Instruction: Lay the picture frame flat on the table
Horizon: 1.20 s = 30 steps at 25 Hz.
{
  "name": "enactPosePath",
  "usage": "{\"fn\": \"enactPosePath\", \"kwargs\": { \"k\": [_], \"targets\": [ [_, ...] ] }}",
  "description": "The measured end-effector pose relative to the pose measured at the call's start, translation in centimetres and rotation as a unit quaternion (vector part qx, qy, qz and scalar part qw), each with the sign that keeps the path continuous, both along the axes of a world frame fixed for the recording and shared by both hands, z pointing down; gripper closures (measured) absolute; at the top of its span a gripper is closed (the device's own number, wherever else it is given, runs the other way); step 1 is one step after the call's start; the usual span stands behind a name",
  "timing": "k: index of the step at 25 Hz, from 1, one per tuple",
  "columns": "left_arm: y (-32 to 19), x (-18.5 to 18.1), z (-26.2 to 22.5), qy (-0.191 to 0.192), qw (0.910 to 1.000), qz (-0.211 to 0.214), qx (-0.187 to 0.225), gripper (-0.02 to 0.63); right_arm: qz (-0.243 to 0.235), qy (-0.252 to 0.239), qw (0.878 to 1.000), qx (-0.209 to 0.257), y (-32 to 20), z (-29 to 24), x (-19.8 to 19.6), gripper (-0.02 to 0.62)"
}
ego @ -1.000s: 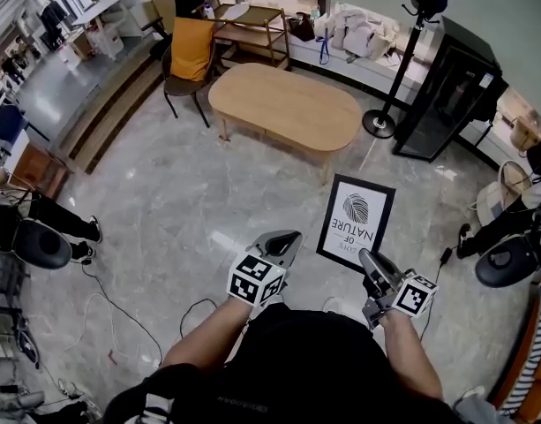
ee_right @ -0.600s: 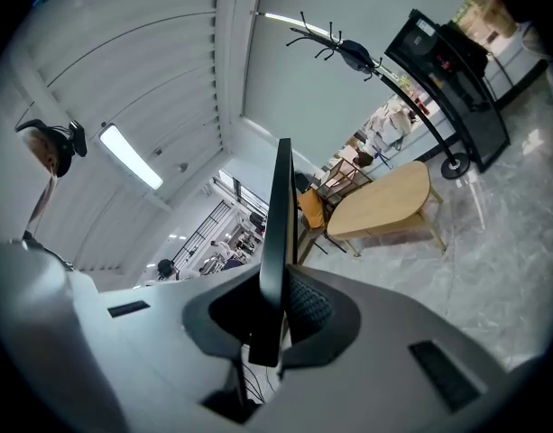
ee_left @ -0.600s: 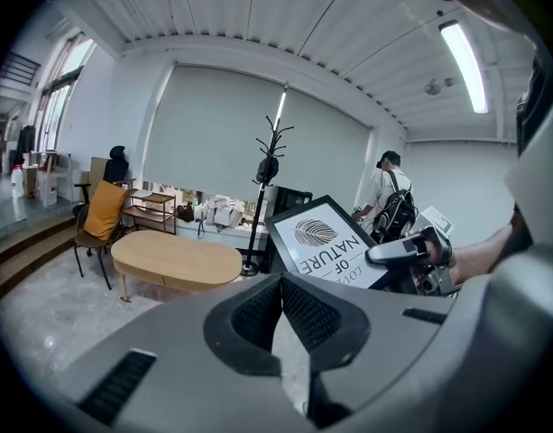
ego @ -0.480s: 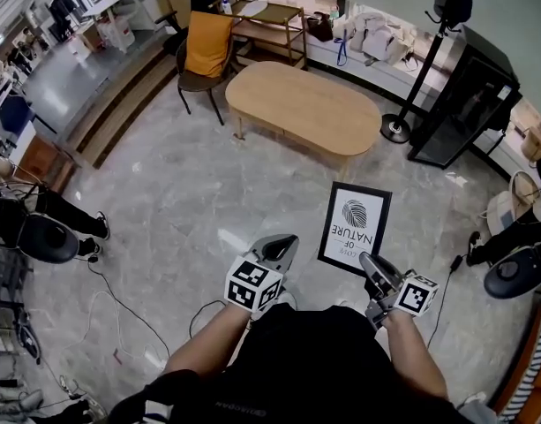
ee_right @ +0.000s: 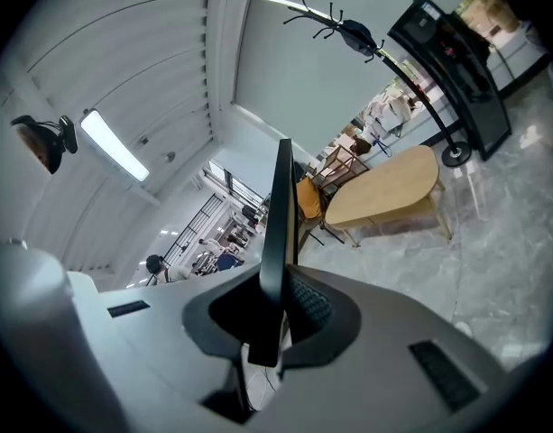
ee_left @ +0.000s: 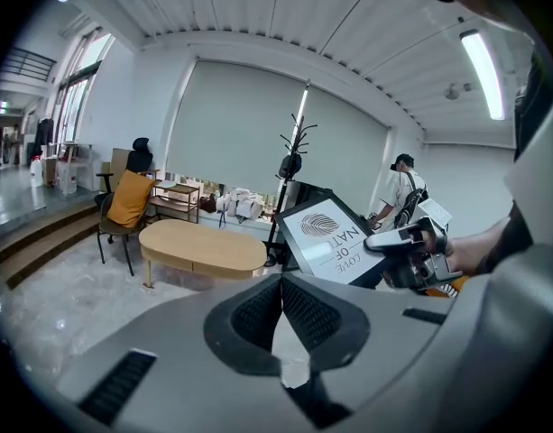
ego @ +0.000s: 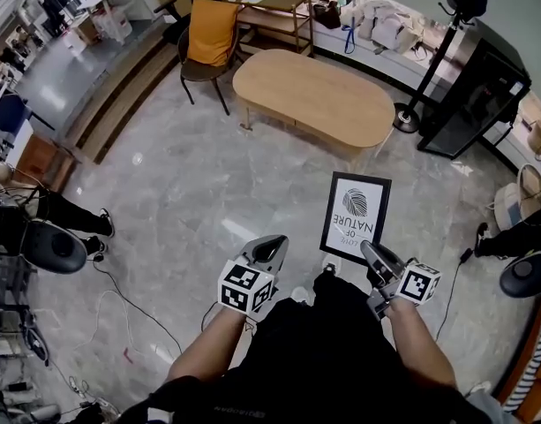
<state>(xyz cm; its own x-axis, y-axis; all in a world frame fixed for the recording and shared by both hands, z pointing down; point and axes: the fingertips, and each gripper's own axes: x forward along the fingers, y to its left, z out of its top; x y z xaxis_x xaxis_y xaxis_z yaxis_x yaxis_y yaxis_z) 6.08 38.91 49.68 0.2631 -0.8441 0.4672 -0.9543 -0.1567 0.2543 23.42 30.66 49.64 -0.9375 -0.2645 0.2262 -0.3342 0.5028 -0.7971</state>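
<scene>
The right gripper (ego: 370, 251) clamps the black-framed white picture (ego: 356, 217); the left gripper (ego: 270, 247) is pinched closed and empty; the oval wooden table (ego: 314, 95) stands at twelve o'clock.

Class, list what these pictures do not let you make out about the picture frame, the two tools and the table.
Back of the picture frame: head and left gripper views show its front, right gripper view only its edge.
Frame's near edge: head view, covered by the right tool.
Far legs of the table: head view, hidden under its top.
End of the frame's print: left gripper view, behind the right tool.
</scene>
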Motion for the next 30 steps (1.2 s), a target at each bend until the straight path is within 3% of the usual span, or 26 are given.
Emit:
{"fn": "enactPosePath", "kwargs": {
  "k": [6, 13, 17, 26, 30],
  "targets": [
    [-1.5, -3.1, 0.2, 0.010, 0.9995, -0.030, -0.001, 0.601, -0.042, -0.011, 0.999, -0.007, -1.8, -0.1, -5.5, 0.557],
    [-3.9, -8.0, 0.8, -0.006, 0.9985, -0.049, -0.025, 0.601, -0.067, -0.043, 0.997, -0.011, -6.8, 0.0, -12.8, 0.557],
    [-9.2, -10.6, 0.5, -0.003, 0.9980, -0.057, -0.025, 0.601, -0.070, -0.047, 0.996, -0.008, -11.6, 0.1, -15.1, 0.557],
    [-23.8, -11.8, -2.0, -0.044, 0.9990, 0.003, 0.011, 0.601, -0.051, -0.048, 0.997, 0.011, -24.3, 0.2, -16.7, 0.556],
    [-27.3, -11.6, -1.9, -0.030, 0.9995, 0.008, 0.007, 0.601, -0.036, -0.045, 0.998, 0.004, -27.1, 0.3, -16.7, 0.557]
  ]
}}
